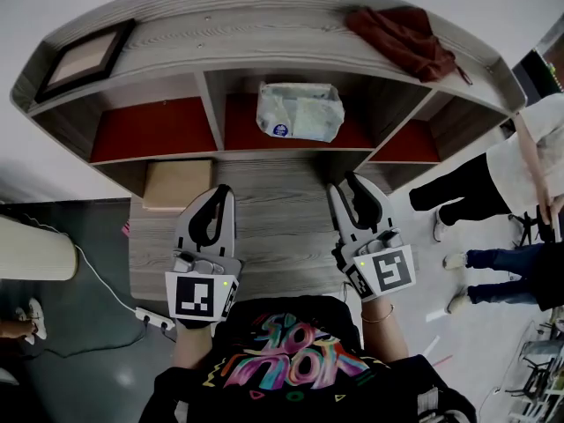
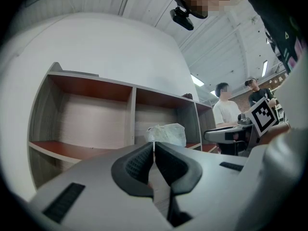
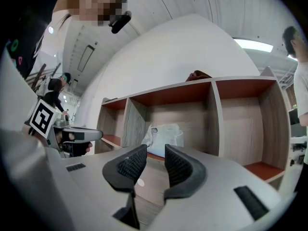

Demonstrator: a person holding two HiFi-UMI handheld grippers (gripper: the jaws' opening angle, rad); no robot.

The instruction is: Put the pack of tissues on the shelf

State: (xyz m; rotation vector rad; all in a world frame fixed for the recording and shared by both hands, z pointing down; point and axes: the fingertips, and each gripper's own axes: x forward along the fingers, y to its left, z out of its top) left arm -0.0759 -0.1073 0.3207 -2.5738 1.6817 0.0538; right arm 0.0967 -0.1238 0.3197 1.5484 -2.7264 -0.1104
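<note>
Atop a wood-grain worktop [image 1: 282, 227] over a grey floor [image 1: 79, 351], a shelf [image 1: 264, 33] bears a picture frame [image 1: 84, 60] at left and a red cloth [image 1: 405, 40] at right. Left tongs [image 1: 225, 189] are pressed together, right tongs [image 1: 344, 181] slightly apart, both empty. The pack of tissues [image 1: 300, 111] lies beyond and between them, in the middle compartment.

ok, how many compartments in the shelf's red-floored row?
3: left compartment, middle compartment holding the pack of tissues, and right compartment. Any lower ones may be hidden from the head view.
</note>
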